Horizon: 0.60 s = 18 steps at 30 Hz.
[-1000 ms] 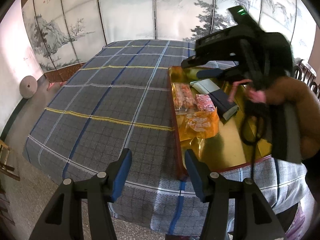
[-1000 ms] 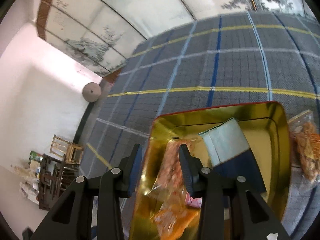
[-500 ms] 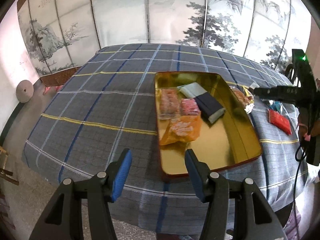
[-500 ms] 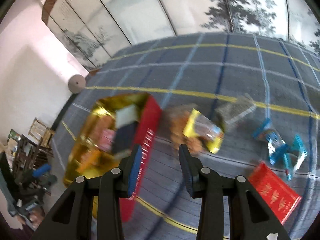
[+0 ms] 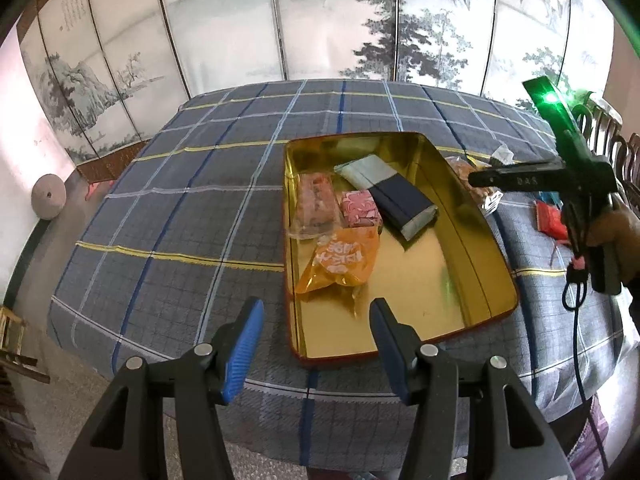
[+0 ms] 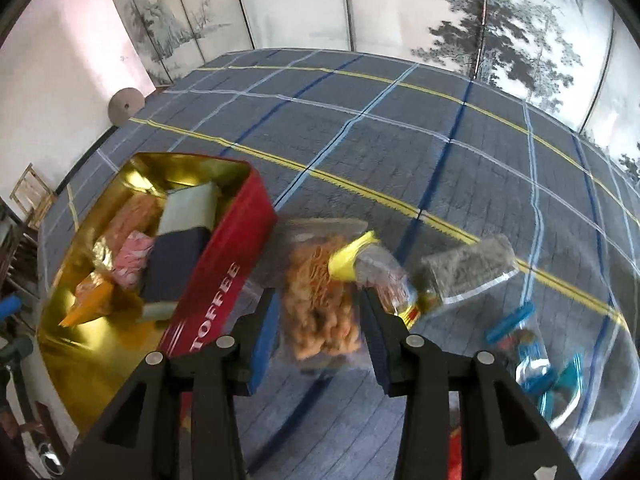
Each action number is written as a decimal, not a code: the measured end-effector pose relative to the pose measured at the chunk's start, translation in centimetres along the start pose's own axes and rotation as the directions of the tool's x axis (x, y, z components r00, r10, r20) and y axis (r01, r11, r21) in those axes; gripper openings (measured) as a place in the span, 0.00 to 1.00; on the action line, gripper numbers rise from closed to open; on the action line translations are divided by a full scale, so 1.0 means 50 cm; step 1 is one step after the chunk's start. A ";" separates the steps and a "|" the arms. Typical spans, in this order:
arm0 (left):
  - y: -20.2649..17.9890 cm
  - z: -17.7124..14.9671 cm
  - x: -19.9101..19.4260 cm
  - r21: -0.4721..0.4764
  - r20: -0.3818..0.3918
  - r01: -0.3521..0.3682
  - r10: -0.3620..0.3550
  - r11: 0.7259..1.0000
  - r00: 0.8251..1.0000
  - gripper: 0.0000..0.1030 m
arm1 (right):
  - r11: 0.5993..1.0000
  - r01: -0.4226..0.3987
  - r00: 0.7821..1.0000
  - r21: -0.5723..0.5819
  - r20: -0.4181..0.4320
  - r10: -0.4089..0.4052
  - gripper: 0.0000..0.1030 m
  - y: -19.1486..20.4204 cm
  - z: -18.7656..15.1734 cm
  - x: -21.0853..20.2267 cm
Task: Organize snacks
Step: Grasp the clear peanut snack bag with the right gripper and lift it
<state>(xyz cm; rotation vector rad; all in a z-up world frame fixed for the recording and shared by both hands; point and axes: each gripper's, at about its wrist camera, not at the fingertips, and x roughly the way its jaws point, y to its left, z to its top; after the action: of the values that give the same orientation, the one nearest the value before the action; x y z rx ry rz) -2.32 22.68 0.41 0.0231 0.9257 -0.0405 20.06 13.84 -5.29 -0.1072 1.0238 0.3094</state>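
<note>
A gold-lined tin (image 5: 420,280) with a red outer wall (image 6: 224,280) marked TOFFEE sits on the checked tablecloth. It holds an orange packet (image 5: 344,260), a pink packet (image 5: 360,208), a clear pack of reddish snacks (image 5: 316,204) and a dark blue and pale green box (image 5: 400,196). My left gripper (image 5: 316,308) hangs open and empty over the tin's near left corner. My right gripper (image 6: 318,300) is right of the tin, its jaws opening above a clear bag of fried golden snacks (image 6: 320,280) with a yellow label. Its pads do not press the bag.
Loose on the cloth right of the tin lie a clear packet with grey contents (image 6: 468,268), blue wrapped packets (image 6: 536,360) and a red packet (image 5: 552,220). A painted folding screen (image 5: 320,20) stands behind the table. A hand holds the right gripper's black body (image 5: 580,176).
The right gripper swung from over the tin to the loose snacks on its right and rolled. The left gripper drifted a little, with the tin sliding right in its view.
</note>
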 end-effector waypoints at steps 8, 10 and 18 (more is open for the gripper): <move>-0.010 0.001 0.016 0.012 -0.025 -0.002 0.002 1.000 1.000 0.55 | 0.988 0.064 0.995 -0.138 -0.061 -0.073 0.37 0.039 -0.003 0.049; -0.009 0.003 0.015 0.009 -0.024 -0.004 0.005 1.000 1.000 0.55 | 0.991 0.058 0.995 -0.124 -0.071 -0.068 0.35 0.031 -0.010 0.039; -0.030 0.014 -0.020 0.033 0.015 0.007 -0.008 0.999 1.000 0.55 | 0.999 -0.039 0.998 -0.003 0.058 0.039 0.35 -0.025 -0.165 -0.166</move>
<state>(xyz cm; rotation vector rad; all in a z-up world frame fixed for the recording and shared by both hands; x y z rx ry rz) -2.43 21.17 1.61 0.0500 0.9098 -0.0630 9.67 9.05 -2.55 -0.0797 0.9687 0.3475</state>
